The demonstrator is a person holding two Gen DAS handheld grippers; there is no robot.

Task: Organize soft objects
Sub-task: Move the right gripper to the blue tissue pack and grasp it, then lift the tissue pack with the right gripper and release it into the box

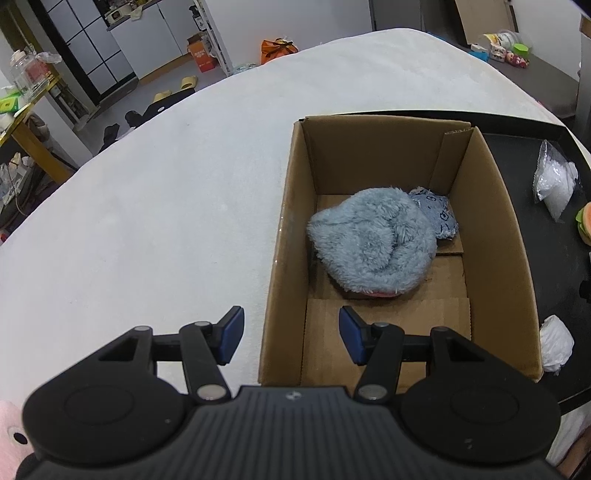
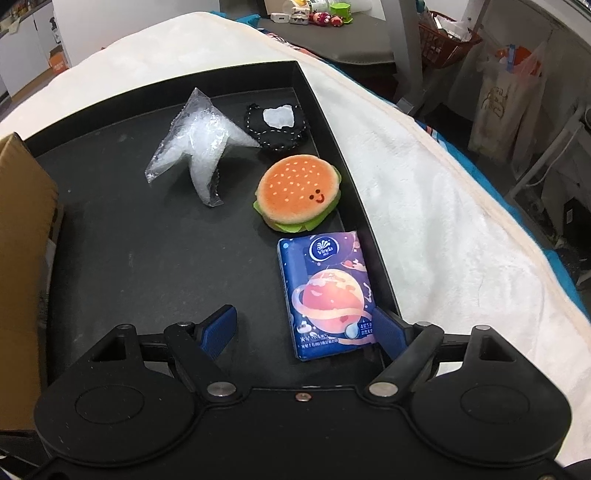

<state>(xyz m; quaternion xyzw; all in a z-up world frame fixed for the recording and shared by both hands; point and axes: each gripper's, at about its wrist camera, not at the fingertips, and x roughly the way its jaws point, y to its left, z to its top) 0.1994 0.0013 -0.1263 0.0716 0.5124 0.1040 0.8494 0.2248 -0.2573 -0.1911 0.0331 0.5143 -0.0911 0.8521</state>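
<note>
An open cardboard box [image 1: 491, 229] stands on the white blanket and holds a fluffy blue-grey cloth [image 1: 373, 243] with a blue patterned cloth [image 1: 439, 214] tucked behind it. My left gripper [image 1: 291, 338] hovers open over the box's near left wall, nothing between its pads. On the black tray [image 2: 147, 258] lie a blue tissue pack [image 2: 325, 295], a burger plush [image 2: 299, 190], a clear plastic bag [image 2: 201, 144] and a black pouch [image 2: 277, 127]. My right gripper [image 2: 306, 330] is open low over the tray; the tissue pack's near end lies between its fingers, close to the right pad.
The tray sits right of the box on a white blanket [image 1: 166, 206]. A second white bag [image 1: 556, 343] lies by the box's near right corner. A pink plush [image 1: 9, 439] shows at the lower left. Room clutter and a desk with toys [image 2: 317, 16] lie beyond.
</note>
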